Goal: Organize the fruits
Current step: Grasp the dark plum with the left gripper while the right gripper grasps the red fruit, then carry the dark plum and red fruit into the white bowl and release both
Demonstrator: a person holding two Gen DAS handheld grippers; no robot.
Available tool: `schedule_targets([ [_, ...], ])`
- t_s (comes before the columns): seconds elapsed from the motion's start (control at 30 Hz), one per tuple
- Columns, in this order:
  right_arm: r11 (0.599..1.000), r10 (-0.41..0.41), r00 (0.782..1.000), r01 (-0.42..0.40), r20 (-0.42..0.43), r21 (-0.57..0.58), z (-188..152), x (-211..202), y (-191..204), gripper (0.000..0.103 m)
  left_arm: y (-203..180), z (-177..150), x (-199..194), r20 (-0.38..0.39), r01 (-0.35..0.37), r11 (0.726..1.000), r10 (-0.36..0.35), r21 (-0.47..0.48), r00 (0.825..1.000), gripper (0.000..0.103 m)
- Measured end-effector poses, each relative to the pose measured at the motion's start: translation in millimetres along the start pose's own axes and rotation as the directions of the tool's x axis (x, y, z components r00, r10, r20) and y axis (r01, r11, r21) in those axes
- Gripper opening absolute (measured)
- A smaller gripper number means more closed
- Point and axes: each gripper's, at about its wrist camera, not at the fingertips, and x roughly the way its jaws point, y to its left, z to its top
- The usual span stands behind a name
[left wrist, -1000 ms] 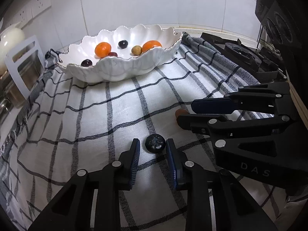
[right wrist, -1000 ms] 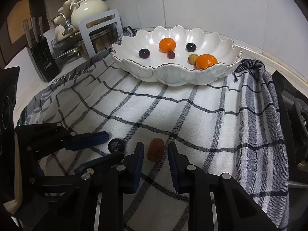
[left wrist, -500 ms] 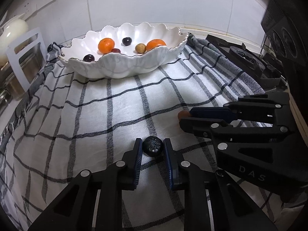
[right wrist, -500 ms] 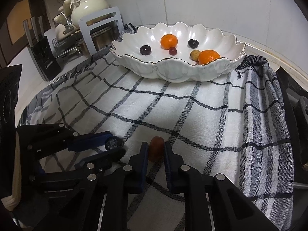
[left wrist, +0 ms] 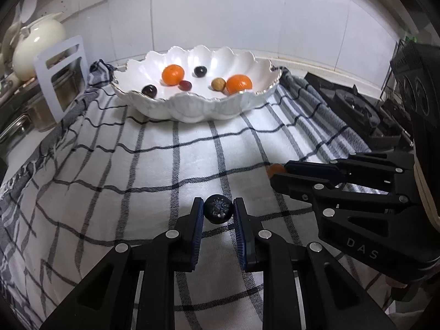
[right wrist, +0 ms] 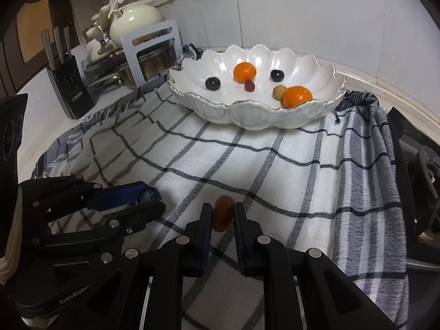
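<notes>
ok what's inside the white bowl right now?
In the white bowl: two oranges, three dark round fruits and one small tan fruit. The near rim hides the floor just behind it.

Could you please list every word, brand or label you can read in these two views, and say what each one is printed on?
"DAS": on the black body of the right gripper, seen in the left wrist view.
"GenRob", cut off at the edge of the part: on the black body of the left gripper, seen in the right wrist view.
Pale label on the knife block: too small and blurred to read.
No other text is legible.
</notes>
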Motion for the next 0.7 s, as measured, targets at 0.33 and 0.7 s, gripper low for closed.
schedule_targets([
  [0.33, 1.0, -0.02, 0.997, 0.021, 0.076, -0.011, 8.0, -33.7, 6.9, 0.017, 6.8, 11.4, -36.6, 0.089, -0.026, 0.999, 0.03, -0.046, 0.996, 0.022],
  [0.7, 0.999, -0.047, 0.982, 0.049, 0.184, -0.004, 25.7, -68.8, 12.0, 0.017, 7.3, 33.5, -69.3, 0.176, -0.049, 0.998, 0.054, -0.035, 0.983, 0.022],
])
